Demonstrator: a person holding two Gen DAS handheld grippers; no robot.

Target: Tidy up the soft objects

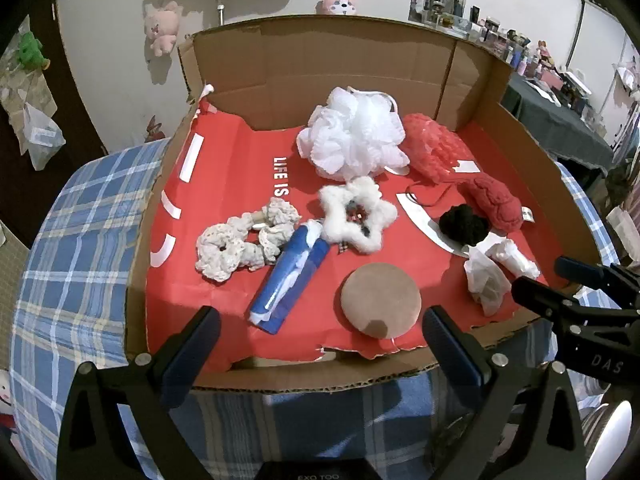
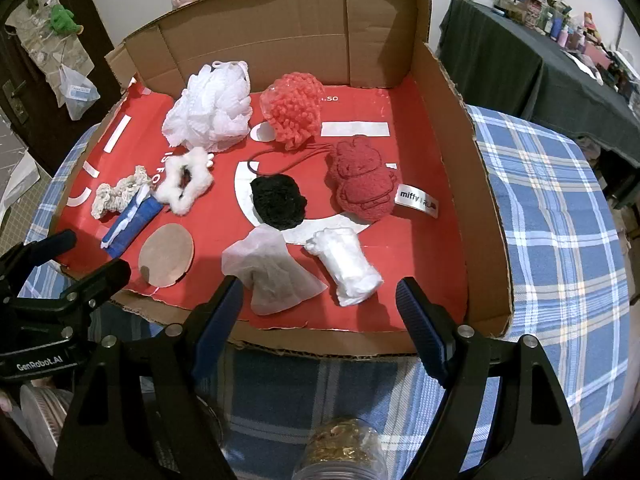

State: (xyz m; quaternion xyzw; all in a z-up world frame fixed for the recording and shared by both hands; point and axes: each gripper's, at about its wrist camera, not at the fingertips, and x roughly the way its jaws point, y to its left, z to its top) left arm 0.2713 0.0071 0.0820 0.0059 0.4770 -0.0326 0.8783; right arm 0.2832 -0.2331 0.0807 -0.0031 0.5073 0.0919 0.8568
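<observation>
Both claws hang spread wide and empty at the near edge of a shallow cardboard tray (image 2: 486,200) on the blue plaid counter (image 2: 556,216): the left claw (image 1: 320,340) faces a round tan powder puff (image 1: 380,300) and a blue-and-white rolled packet (image 1: 290,276), the right claw (image 2: 320,312) a crumpled translucent white pouch (image 2: 272,272). Farther in lie a white mesh bath pouf (image 2: 210,110), a black fuzzy pompom (image 2: 278,202) and a red plush figure (image 2: 360,182).

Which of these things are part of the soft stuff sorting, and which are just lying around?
Job: white loofah, red loofah, red plush, black pompom, cream scrunchies, white fluffy scrunchie.
Lying about: jar, wall plushies.
</observation>
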